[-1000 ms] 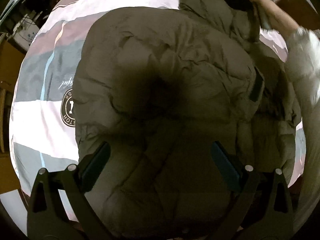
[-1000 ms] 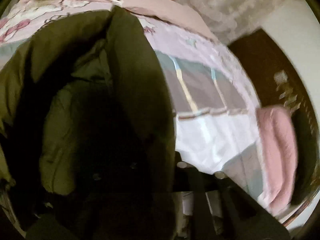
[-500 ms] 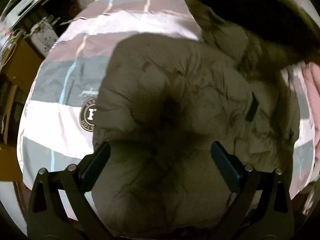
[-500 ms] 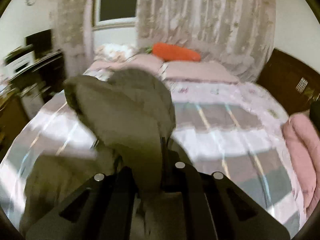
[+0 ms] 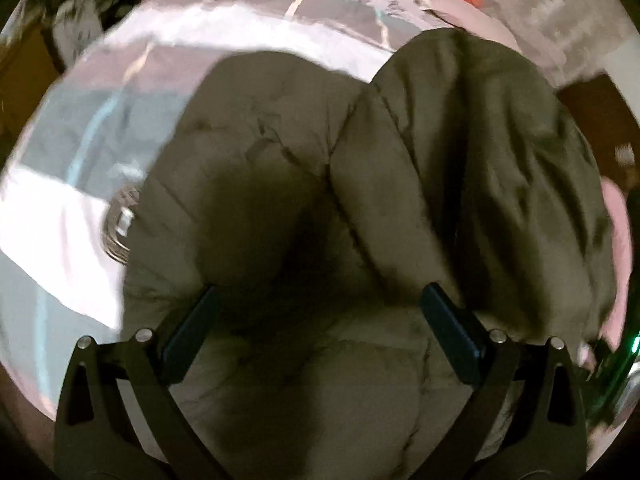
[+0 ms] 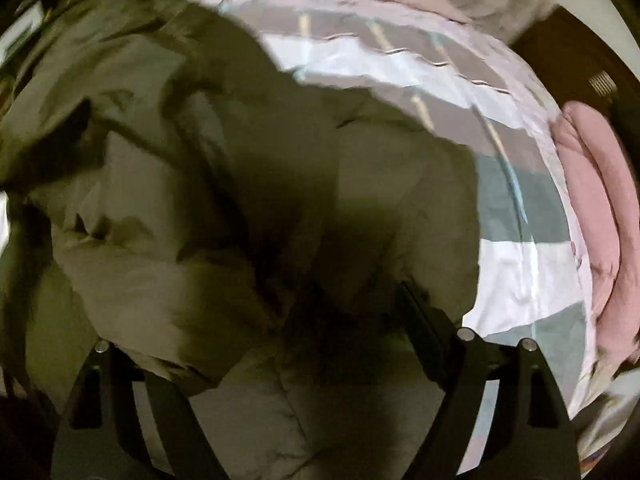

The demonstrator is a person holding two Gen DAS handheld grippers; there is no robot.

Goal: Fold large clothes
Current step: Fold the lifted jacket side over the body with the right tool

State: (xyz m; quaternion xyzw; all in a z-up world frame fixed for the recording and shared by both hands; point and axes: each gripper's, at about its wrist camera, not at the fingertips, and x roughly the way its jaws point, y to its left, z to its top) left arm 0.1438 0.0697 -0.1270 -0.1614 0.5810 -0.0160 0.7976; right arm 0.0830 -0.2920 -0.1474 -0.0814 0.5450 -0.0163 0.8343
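Clearly the puffy olive-green quilted down jacket (image 5: 280,208) lies bunched on the grey, white and pink striped bedspread (image 5: 76,200), one padded panel folded over toward two o'clock. It looks light, soft and springy, with a slick shell, so folds may puff back open. The left gripper (image 5: 320,324) hangs spread wide above the padding, gripping nothing; the right gripper (image 6: 280,312) also looks released, its left finger buried under fabric. Seams or hem edges would offer the firmest hold.

Matt puffy cloth over smooth bedding

Olive jacket (image 5: 280,168): quilted, crinkled, dull. Striped bed cover (image 6: 520,240): smooth cloth, faint sheen. At 3 o'clock, pink blanket (image 6: 600,208), soft.
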